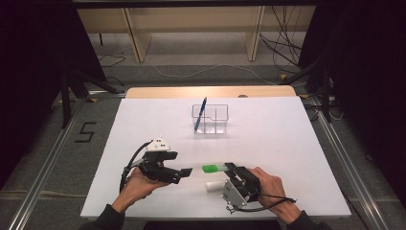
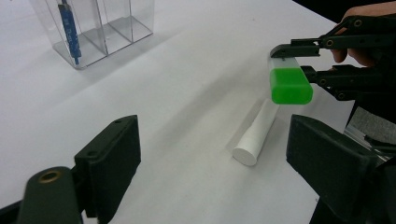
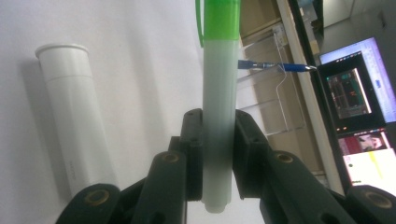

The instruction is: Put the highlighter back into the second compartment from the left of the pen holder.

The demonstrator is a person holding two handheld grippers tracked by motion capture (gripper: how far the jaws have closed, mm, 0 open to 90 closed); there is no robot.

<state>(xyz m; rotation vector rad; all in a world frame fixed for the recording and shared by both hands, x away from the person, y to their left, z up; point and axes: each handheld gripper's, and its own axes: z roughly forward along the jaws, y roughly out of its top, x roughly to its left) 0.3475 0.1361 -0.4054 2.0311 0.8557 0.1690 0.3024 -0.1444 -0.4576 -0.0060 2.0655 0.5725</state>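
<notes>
My right gripper (image 1: 229, 166) is shut on the pale barrel of a marker with a green cap (image 1: 214, 168), held level with the cap pointing left. In the right gripper view the pads clamp the marker (image 3: 218, 93) near its tail end. A white capped tube (image 1: 213, 185) lies on the table just below the marker, and it shows again (image 3: 74, 116) beside the jaws. My left gripper (image 1: 184, 173) is open and holds nothing, its tips a short way left of the green cap (image 2: 290, 86). The left gripper view has the tube (image 2: 256, 133) lying ahead between the wide jaws.
A clear divided box (image 1: 210, 119) stands at the middle back of the white table (image 1: 143, 120), with a blue pen (image 1: 200, 115) leaning in its left compartment. Wooden shelving and cables lie beyond the far edge. A lit monitor (image 3: 355, 88) sits off the table.
</notes>
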